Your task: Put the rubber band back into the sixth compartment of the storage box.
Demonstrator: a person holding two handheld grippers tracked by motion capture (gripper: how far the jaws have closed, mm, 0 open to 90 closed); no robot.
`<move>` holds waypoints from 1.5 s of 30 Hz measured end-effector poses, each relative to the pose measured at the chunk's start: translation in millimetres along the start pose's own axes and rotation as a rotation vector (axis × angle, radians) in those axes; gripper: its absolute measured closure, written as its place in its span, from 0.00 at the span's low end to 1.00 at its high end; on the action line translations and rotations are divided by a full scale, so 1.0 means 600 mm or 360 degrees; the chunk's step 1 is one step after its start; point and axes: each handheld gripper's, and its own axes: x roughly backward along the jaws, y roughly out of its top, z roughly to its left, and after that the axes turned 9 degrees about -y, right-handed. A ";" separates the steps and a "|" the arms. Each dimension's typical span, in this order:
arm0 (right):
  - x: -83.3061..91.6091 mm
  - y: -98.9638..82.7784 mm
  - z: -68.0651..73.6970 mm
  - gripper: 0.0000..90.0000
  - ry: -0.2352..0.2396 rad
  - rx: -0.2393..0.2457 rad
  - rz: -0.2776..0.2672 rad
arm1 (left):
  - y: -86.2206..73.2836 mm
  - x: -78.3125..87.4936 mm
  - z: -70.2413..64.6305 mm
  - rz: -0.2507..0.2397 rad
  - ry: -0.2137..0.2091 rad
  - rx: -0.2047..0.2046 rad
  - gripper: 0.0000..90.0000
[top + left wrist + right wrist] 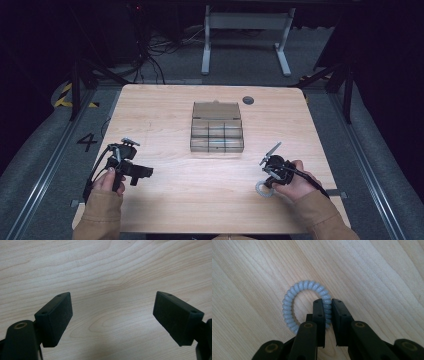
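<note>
A pale grey-blue coiled hair tie (305, 303) lies flat on the wooden table (200, 165), near the table's front edge on its right side, well in front of and to the right of a clear compartment box (217, 127) that stands in the middle of the table with its lid up. The right gripper (327, 301) has one side of the ring's coil pinched between its two black jaws: one jaw stands inside the loop, the other outside it, and the gap between them is narrow, with the coil squeezed there. In the high view the hair tie (263, 189) rests just in front of the right gripper (266, 176), which the person's right hand (295, 179) holds low over the wood. The left gripper (112, 312) is well to the left of the box, near the table's front left corner, held by the left hand (111, 181); its jaws stand wide apart over bare wood grain with nothing between them. A small dark round cap (248, 100) sits in the tabletop behind the box, toward the far edge.
</note>
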 end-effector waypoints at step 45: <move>0.115 0.003 -0.044 0.92 0.0061 -0.0149 -0.0367 | 0.000 0.002 0.000 -0.0010 -0.0009 0.0004 0.18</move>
